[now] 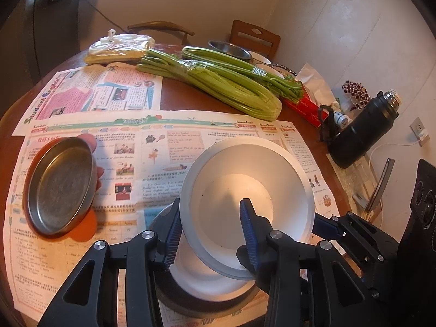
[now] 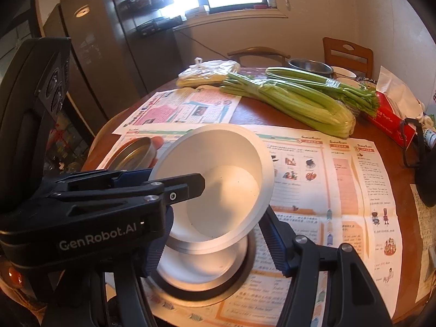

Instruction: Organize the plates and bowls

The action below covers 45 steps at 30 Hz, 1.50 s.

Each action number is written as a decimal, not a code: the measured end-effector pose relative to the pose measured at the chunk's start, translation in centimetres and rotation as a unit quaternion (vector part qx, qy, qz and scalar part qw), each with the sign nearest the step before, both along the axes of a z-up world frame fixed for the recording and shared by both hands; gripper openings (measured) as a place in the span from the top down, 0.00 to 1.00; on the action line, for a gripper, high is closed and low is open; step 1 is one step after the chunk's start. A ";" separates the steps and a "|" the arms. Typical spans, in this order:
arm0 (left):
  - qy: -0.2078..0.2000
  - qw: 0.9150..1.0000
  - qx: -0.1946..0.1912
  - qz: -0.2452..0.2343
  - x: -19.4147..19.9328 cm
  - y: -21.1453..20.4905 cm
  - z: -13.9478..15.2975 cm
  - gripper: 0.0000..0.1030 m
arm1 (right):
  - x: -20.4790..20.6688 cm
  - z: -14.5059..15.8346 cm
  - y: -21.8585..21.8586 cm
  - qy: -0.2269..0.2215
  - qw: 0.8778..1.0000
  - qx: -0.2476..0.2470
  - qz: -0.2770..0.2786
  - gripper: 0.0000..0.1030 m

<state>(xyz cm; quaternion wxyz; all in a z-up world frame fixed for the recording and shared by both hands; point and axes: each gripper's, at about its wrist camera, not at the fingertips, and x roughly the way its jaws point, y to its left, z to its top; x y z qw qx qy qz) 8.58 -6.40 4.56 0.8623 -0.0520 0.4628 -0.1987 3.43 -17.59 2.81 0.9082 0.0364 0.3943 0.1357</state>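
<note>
Both grippers, left gripper and right gripper, clamp the tilted white round ceramic bowl, lifted above the white plate on the newspaper-covered table.

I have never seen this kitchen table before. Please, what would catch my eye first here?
First, the tilted white bowl at the near centre, pinched at its rim by the left tongs, above a plate on the newspaper. Then the green celery across the table's far side, and the round metal tin on the left.
</note>
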 end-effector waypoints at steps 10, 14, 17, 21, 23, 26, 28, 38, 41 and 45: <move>0.002 1.000 0.007 0.004 -2.3 1.5 -1.1 0.60 | -2.1 -1.0 1.7 0.009 1.000 0.000 0.014 0.37; 0.005 1.000 0.009 0.006 -2.6 1.6 -1.5 0.60 | -2.4 -1.5 2.1 0.016 1.000 0.000 0.016 0.37; 0.008 1.000 0.011 0.007 -2.7 1.9 -1.9 0.60 | -2.4 -1.8 2.3 0.019 1.000 -0.002 0.019 0.37; 0.012 1.000 0.010 0.010 -2.8 2.1 -2.3 0.60 | -2.5 -2.1 2.6 0.024 0.999 -0.008 0.024 0.37; 0.015 1.000 0.007 0.011 -2.7 2.3 -2.6 0.60 | -2.4 -2.3 2.8 0.026 0.999 -0.012 0.025 0.37; 0.018 1.000 0.006 0.011 -2.8 2.3 -2.8 0.60 | -2.3 -2.5 2.8 0.030 0.999 -0.013 0.025 0.37; 0.018 1.000 0.008 0.011 -2.8 2.3 -2.9 0.60 | -2.3 -2.6 3.0 0.031 0.999 -0.015 0.027 0.37; 0.025 1.000 0.009 0.004 -1.9 2.2 -3.3 0.60 | -1.5 -3.0 2.9 0.038 0.999 -0.021 0.024 0.37; 0.026 1.000 0.011 0.002 -1.7 2.0 -3.3 0.60 | -1.4 -3.0 2.9 0.040 0.999 -0.021 0.023 0.37; 0.027 1.000 0.010 -0.001 -1.4 1.9 -3.3 0.60 | -1.2 -3.0 2.7 0.039 0.999 -0.023 0.021 0.37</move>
